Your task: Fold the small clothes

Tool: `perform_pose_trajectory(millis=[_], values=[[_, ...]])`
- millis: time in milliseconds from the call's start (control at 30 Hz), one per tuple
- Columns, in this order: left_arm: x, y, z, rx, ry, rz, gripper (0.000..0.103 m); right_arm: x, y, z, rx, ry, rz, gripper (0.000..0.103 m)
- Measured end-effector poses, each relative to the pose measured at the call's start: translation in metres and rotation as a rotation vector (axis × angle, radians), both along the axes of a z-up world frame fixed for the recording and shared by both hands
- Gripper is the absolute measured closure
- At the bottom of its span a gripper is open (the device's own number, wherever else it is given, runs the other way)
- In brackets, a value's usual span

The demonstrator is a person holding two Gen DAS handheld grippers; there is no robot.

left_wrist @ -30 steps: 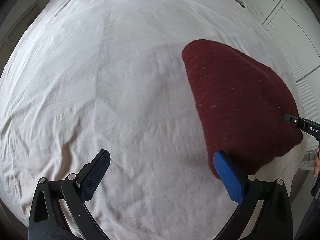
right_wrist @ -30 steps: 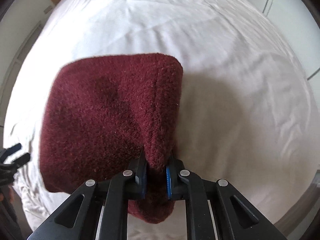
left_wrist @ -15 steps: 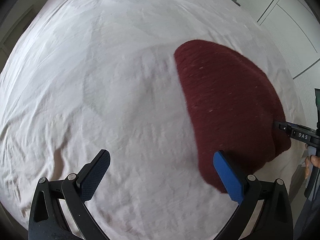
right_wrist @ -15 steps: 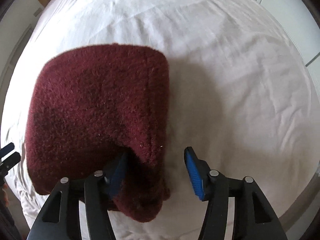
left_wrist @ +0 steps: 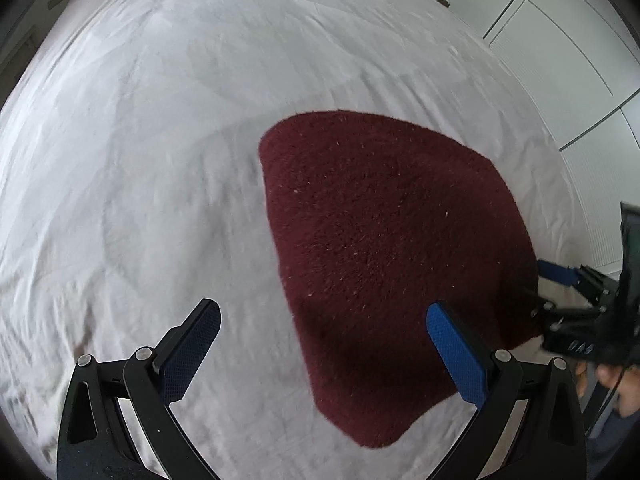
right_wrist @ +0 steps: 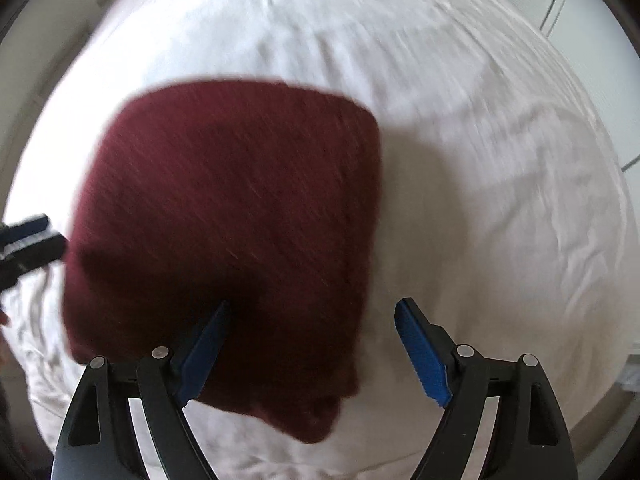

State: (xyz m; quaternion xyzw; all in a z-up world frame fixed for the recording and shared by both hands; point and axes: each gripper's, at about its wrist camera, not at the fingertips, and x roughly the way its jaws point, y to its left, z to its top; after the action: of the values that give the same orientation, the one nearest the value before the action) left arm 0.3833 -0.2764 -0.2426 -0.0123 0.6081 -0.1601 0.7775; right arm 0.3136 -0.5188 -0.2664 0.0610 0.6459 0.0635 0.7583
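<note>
A dark red knitted garment [left_wrist: 384, 248] lies folded flat on the white bed sheet [left_wrist: 160, 160]. My left gripper [left_wrist: 320, 344] is open and empty, above the garment's near left edge. In the right wrist view the garment [right_wrist: 224, 216] lies in front of my right gripper [right_wrist: 312, 332], which is open wide and empty, its left finger over the garment's near edge. The right gripper also shows in the left wrist view [left_wrist: 576, 300] at the garment's right edge, and the left gripper shows at the left edge of the right wrist view [right_wrist: 28, 240].
White wardrobe doors [left_wrist: 560, 60] stand beyond the bed on the right. The bed's near edge [right_wrist: 600, 400] drops off at the lower right of the right wrist view. The sheet is wrinkled around the garment.
My right gripper opened and let go of the red garment, which now lies flat on the sheet. The left gripper stayed open and moved right and closer over the garment.
</note>
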Motion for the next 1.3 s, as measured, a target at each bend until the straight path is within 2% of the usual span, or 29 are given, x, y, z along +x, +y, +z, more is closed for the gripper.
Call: perform_pose_trajectory(millis=[100, 167, 233, 333, 467, 600, 700, 800, 933, 1033, 1167, 1200, 1300], values=[[0.001, -0.003, -0.009, 0.020, 0.012, -0.013, 0.001, -0.010, -0.008, -0.013, 0.034, 0.016, -0.022, 0.017], [0.001, -0.003, -0.016, 0.035, 0.015, -0.025, 0.001, -0.015, -0.019, -0.020, 0.062, 0.018, -0.045, 0.007], [0.001, -0.001, -0.021, 0.024, 0.025, -0.024, 0.001, -0.017, -0.025, -0.025, 0.044, 0.026, -0.050, 0.001], [0.005, 0.000, -0.024, 0.004, 0.039, -0.014, 0.001, -0.018, -0.029, -0.019, 0.070, 0.021, -0.057, 0.001], [0.011, -0.006, -0.019, 0.030, 0.018, -0.032, 0.001, -0.016, -0.032, 0.007, 0.093, -0.043, -0.067, 0.001], [0.023, -0.009, -0.022, -0.011, 0.044, 0.000, 0.001, 0.002, -0.029, 0.011, 0.140, -0.075, -0.071, 0.001], [0.029, -0.014, -0.032, -0.004, 0.060, 0.005, 0.001, 0.019, -0.029, -0.005, 0.214, -0.049, -0.072, 0.001], [0.030, -0.016, -0.046, 0.007, 0.084, 0.002, 0.001, 0.020, -0.019, -0.029, 0.233, 0.003, -0.055, 0.001], [0.026, -0.011, -0.068, 0.011, 0.116, 0.014, 0.000, 0.012, -0.024, -0.048, 0.323, -0.031, -0.071, 0.001], [0.019, -0.008, -0.073, 0.009, 0.088, 0.010, 0.000, 0.003, -0.028, -0.062, 0.351, -0.020, -0.076, 0.001], [0.011, -0.014, -0.078, 0.035, 0.044, -0.024, 0.000, 0.006, -0.023, -0.068, 0.313, 0.004, -0.060, 0.001], [0.010, -0.015, -0.079, 0.029, 0.043, -0.020, 0.000, 0.006, -0.020, -0.068, 0.309, 0.021, -0.059, 0.002], [0.004, -0.011, -0.084, 0.013, 0.038, -0.021, 0.000, 0.007, -0.010, -0.065, 0.329, 0.046, -0.040, 0.014]])
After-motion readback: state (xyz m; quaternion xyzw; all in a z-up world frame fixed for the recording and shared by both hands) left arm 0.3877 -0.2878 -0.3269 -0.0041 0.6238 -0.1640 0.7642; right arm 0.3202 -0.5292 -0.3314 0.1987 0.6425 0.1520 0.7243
